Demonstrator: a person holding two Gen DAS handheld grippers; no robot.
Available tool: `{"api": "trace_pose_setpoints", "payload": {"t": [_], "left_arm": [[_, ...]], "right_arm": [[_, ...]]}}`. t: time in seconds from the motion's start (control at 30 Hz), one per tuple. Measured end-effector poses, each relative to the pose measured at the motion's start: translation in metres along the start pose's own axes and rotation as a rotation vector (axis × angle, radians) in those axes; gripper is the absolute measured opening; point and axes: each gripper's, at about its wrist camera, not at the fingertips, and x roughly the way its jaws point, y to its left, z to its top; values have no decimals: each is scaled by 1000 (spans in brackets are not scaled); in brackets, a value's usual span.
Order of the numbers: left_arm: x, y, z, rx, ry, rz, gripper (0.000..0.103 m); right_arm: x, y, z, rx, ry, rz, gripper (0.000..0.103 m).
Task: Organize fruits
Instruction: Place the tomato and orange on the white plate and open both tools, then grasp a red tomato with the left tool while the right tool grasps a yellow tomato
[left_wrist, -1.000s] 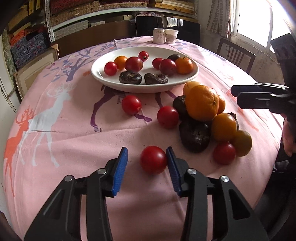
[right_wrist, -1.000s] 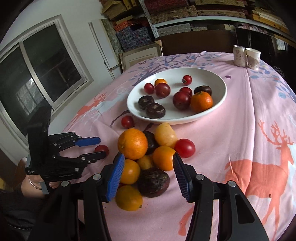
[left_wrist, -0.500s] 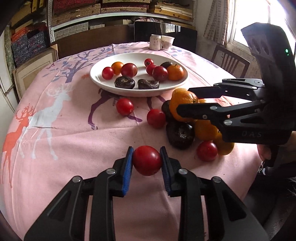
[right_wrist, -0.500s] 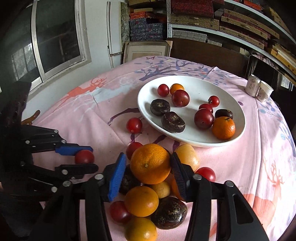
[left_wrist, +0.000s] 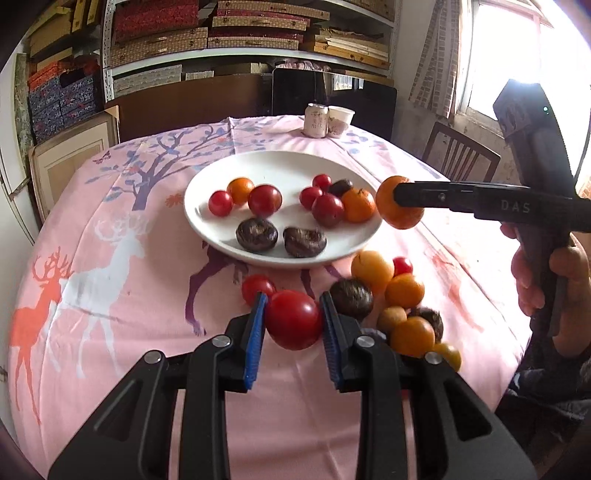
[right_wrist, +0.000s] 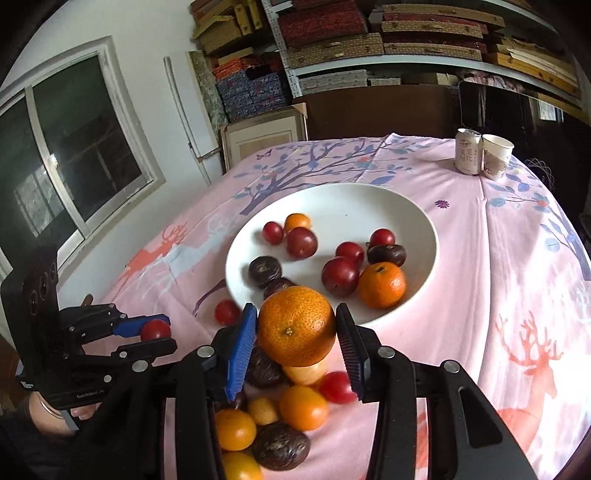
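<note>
your left gripper (left_wrist: 293, 325) pinches a tomato (left_wrist: 293, 319) above the table's near edge; your right gripper (right_wrist: 295, 328) clamps an orange (right_wrist: 297, 325) off the plate's (right_wrist: 406, 221) near rim, whose far half lies bare.

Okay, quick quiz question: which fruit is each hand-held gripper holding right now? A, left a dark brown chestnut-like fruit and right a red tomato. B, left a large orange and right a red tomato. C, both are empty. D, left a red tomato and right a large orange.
D: the left hand-held gripper clamps a round red tomato, and the right hand-held gripper clamps a large dimpled orange.
</note>
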Motion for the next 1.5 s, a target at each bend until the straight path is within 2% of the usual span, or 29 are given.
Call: {"api": "trace_pose_setpoints", "payload": {"t": [0.2, 0.33, 0.37, 0.4, 0.47, 0.5, 0.63, 0.77, 1.07, 1.2, 1.37, 1.43, 1.5], "left_arm": [[48, -2, 72, 18, -13, -2, 28], [91, -10, 97, 20, 28, -15, 29], [100, -12, 99, 24, 39, -7, 36], [107, -12, 100, 26, 49, 6, 41], [109, -12, 98, 20, 48, 25, 55], [105, -11, 97, 15, 40, 21, 57], [73, 0, 82, -9, 9, 9, 63], [37, 1, 47, 16, 8, 14, 64], [-4, -12, -38, 27, 51, 42, 64], [-9, -24, -57, 25, 64, 25, 64], [-10, -49, -72, 75, 75, 19, 64], [-10, -56, -75, 84, 78, 14, 64], [-10, -61, -76, 89, 77, 8, 64]], "right_arm": [[33, -32, 50, 92, -18, -24, 44], [62, -43, 71, 143, -15, -26, 46], [67, -46, 74, 156, -12, -32, 47], [69, -47, 75, 168, -10, -34, 57], [63, -46, 75, 168, -31, -32, 60], [58, -43, 73, 149, -40, -34, 59], [31, -39, 50, 121, -40, -26, 60], [-1, -29, 8, 68, -24, -34, 60], [-38, 32, -109, -86, 121, 84, 59], [-38, 44, -129, -60, 143, 105, 59], [-29, 53, -133, -52, 138, 108, 57], [-24, 52, -134, -34, 140, 102, 53], [-22, 48, -134, -21, 125, 86, 38]]}}
